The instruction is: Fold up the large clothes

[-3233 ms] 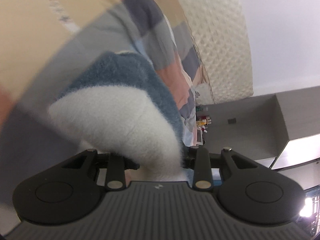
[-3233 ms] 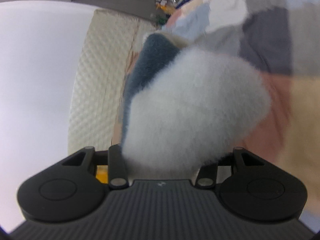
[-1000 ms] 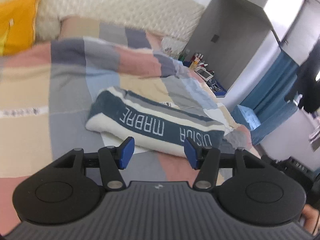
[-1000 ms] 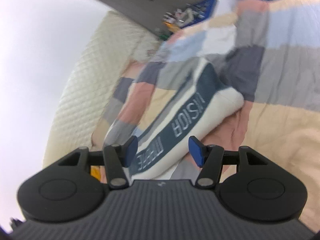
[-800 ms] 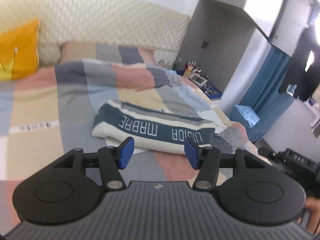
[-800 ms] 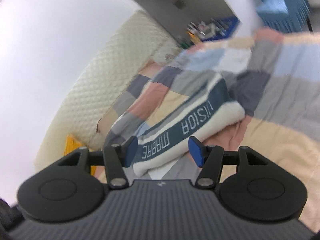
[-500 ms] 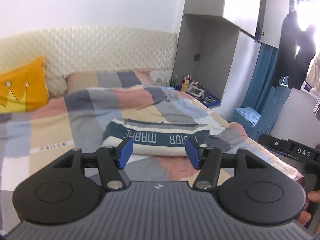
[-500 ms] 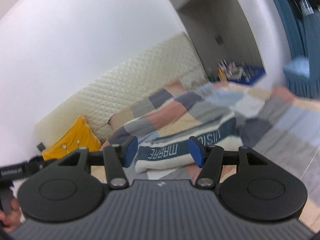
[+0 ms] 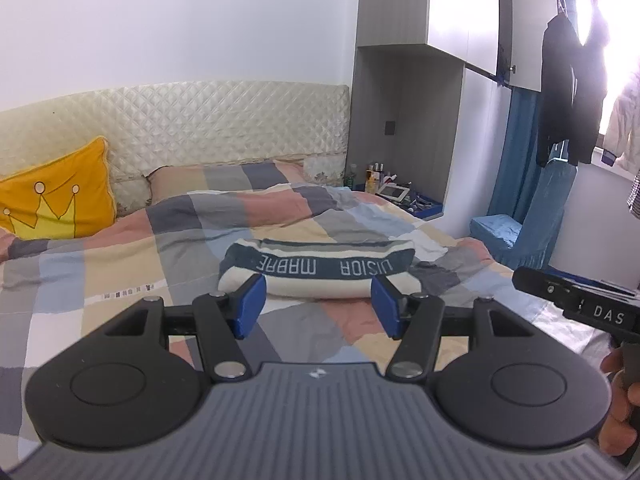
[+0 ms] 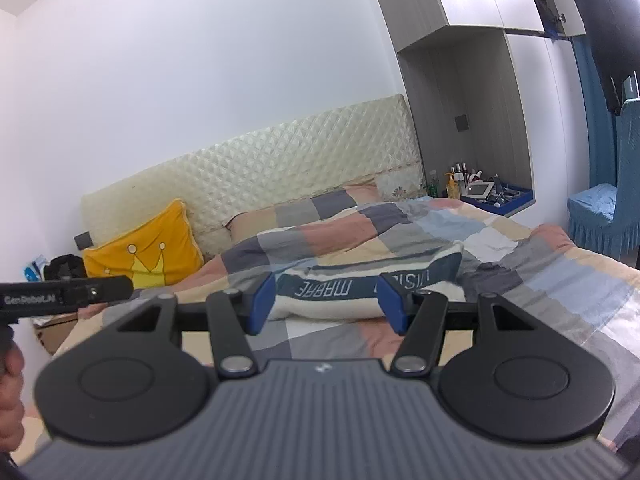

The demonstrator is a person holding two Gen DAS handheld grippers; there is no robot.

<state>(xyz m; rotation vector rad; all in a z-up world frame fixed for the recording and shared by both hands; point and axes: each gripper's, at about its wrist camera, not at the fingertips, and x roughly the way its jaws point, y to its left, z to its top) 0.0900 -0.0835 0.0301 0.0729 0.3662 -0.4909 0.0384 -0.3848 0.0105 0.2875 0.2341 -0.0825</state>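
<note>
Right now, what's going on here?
A person holds a gripper in each hand, folding clothes on a bed. A white and dark-blue garment lies folded into a long bundle on the checked quilt, lettered band on top. The left gripper and right gripper are both open and empty, held back from the garment and touching nothing. A yellow cushion leans at the headboard.

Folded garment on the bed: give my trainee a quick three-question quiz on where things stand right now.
1. True or false: the left gripper is clamped on the folded garment.
2. Which colour is the cushion? A red, B yellow, C green.
3. What does the garment lie on?

Key: 1 false, its jaws stand open and empty, as do the right gripper's. 2 B. 3 the checked bedcover.
</note>
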